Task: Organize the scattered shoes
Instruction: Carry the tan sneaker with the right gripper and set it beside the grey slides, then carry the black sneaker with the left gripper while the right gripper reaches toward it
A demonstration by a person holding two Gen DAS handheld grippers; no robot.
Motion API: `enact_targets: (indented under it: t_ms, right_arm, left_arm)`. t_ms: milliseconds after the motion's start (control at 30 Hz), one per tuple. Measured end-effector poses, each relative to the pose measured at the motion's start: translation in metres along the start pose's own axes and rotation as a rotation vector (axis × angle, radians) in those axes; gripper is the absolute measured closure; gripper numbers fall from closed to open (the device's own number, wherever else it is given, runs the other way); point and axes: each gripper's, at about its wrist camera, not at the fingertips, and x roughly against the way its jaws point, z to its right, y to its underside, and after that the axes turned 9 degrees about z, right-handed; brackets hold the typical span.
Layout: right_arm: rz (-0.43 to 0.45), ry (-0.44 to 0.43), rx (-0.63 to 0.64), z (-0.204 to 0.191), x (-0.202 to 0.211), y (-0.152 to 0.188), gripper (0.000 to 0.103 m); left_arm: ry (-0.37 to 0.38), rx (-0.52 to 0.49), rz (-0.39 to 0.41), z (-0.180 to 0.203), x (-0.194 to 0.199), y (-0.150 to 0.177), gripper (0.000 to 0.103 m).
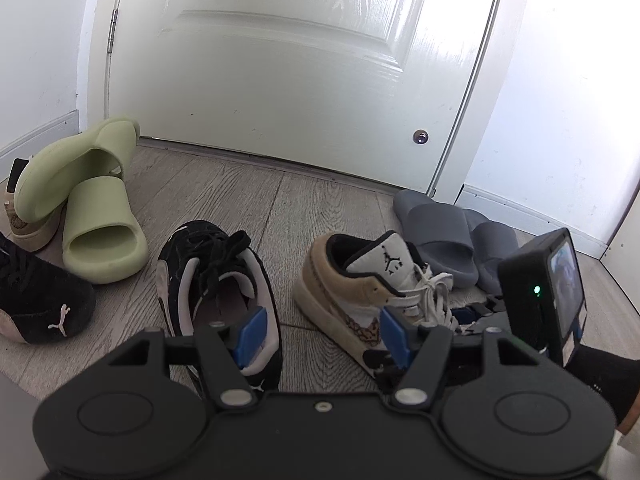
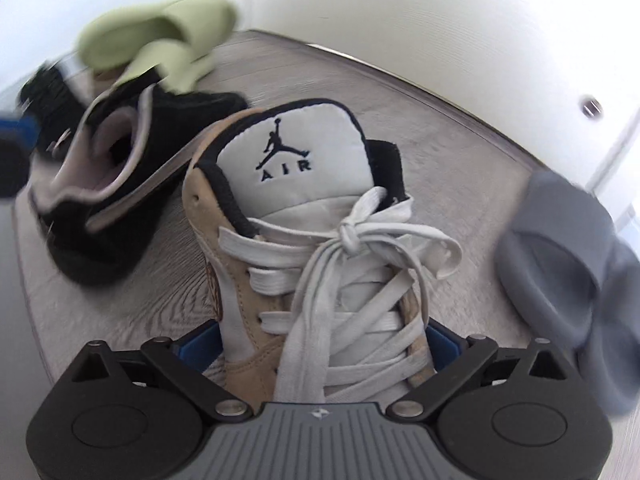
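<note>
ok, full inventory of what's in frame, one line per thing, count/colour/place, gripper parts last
green slides: 2, pale green, far left by the wall, one propped on the other
black Puma sneakers: 2, black with pale lining, one centre-left at the left gripper, one at the left edge
tan Jordan sneakers: 2, tan and white, one centre-right, one behind the green slides
grey slides: 2, grey, right, near the door corner
door: 1, white, closed, behind the shoes
floor: grey wood-look planks
left gripper: black, blue pads; one pad inside the centre Puma
right gripper: black, blue pads astride the Jordan's laces, jaws wide
</note>
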Motion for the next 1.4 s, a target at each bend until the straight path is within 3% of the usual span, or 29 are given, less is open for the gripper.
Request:
enact_targets:
  t_ms: [133,300,467,600,733,833,900,1000,1067,1133,1267,1400]
  right_arm:
    - [-0.033,0.18,-0.257,0.016,0.011,0.009,0.008]
    - [-0.089,0.434,-0.452,0.024,0.028,0.037,0.009]
    - [-0.092,0.557,-0.719,0.041,0.042,0.054,0.009]
    - [-0.082,0.527,-0.682,0.042,0.038,0.057,0.01]
    - [-0.047,0.487,-0.609,0.036,0.053,0.058,0.009]
    - [0.039,0.481,-0.612,0.033,0.085,0.055,0.009]
    - [0.082,0.473,-0.621,0.028,0.1,0.058,0.009]
    - [0.122,0.456,-0.614,0.018,0.118,0.069,0.009]
    - [0.112,0.437,-0.618,0.015,0.121,0.074,0.009]
    - [0.106,0.389,-0.658,0.016,0.121,0.076,0.009]
    - [0.148,0.372,-0.657,0.02,0.12,0.068,0.009]
    - [0.202,0.408,-0.644,0.024,0.126,0.065,0.009]
  left_arm:
    - [0.0,-0.005,0.0,0.0,0.0,0.001,0.039]
    - [-0.006,-0.02,-0.002,0.003,-0.001,0.002,0.039]
    - [-0.04,-0.051,-0.01,0.006,-0.002,0.005,0.039]
    - [-0.124,-0.053,0.002,0.001,-0.003,0.005,0.039]
    - [-0.22,0.016,0.039,-0.016,0.001,0.001,0.039]
    - [-0.35,0.058,-0.041,-0.033,-0.013,0.002,0.039]
    - [-0.397,0.098,-0.118,-0.045,-0.025,0.006,0.038]
    - [-0.373,0.174,-0.155,-0.057,-0.028,0.007,0.04]
    - [-0.338,0.215,-0.181,-0.06,-0.032,0.008,0.048]
    - [-0.305,0.242,-0.197,-0.056,-0.036,0.009,0.065]
    - [-0.374,0.214,-0.179,-0.025,-0.044,0.013,0.065]
    - [-0.412,0.308,-0.155,0.003,-0.052,0.019,0.063]
